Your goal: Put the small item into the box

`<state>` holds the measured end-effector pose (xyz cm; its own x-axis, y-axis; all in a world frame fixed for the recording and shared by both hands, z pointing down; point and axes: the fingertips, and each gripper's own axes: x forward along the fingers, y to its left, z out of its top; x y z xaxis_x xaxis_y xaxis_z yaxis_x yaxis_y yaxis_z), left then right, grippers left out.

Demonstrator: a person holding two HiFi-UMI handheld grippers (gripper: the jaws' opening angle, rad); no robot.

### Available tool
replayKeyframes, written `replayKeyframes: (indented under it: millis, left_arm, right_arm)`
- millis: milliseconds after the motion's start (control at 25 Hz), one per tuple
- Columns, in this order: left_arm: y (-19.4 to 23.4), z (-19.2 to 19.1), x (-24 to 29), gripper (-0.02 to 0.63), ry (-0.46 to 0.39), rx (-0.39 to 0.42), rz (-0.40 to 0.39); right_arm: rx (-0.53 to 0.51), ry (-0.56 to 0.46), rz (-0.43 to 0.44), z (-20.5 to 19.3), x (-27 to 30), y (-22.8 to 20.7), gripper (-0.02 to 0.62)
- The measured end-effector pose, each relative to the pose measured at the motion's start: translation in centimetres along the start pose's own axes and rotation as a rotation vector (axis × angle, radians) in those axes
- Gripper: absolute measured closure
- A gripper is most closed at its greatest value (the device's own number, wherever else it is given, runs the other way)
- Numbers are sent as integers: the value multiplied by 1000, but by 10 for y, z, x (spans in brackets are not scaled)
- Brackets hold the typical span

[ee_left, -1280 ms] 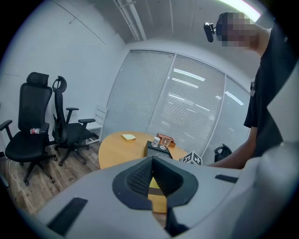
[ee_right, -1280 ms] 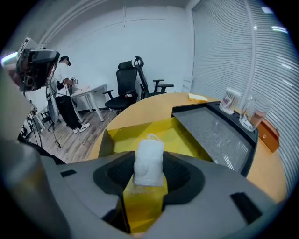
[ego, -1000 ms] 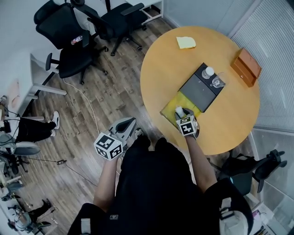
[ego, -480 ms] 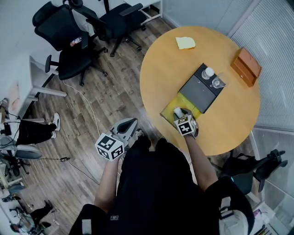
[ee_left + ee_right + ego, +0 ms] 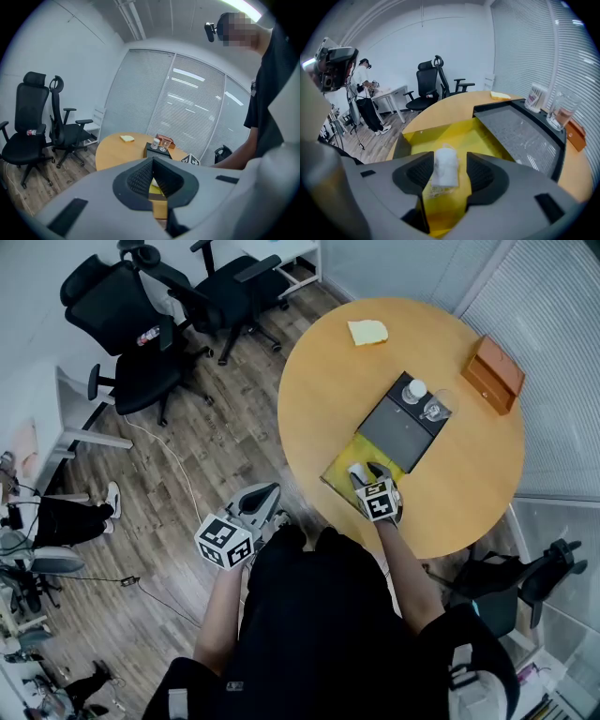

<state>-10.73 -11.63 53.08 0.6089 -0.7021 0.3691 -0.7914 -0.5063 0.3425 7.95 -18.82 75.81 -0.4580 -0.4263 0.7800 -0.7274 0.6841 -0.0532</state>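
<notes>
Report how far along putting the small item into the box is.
Done: the small white item lies inside the open yellow box. In hand: the right hand-held gripper has just been opening, with the item between its jaws, apparently released. Remaining: withdraw the gripper.

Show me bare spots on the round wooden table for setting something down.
Bare: the left side of the round wooden table, between the pale yellow pad and the open yellow box; also the right side, between the box's dark grey lid and the brown wooden box. Crowded: the middle, around the yellow box and lid.
</notes>
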Motion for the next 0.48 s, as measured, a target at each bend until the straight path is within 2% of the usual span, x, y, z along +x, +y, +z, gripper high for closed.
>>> replayKeyframes:
  millis: [120,320,480]
  left_arm:
    - [-3,0,6,600,1,0,-16]
    - [-11,-1,18,600,5,3,-50]
    - [-20,-2,33,600,8,9,-85]
  right_arm:
    - [14,-26,-7,-2,-10,-1,415]
    - [50,-52,19,-10,-30,1,554]
    - [23,-38,25,-24,-46,1,591]
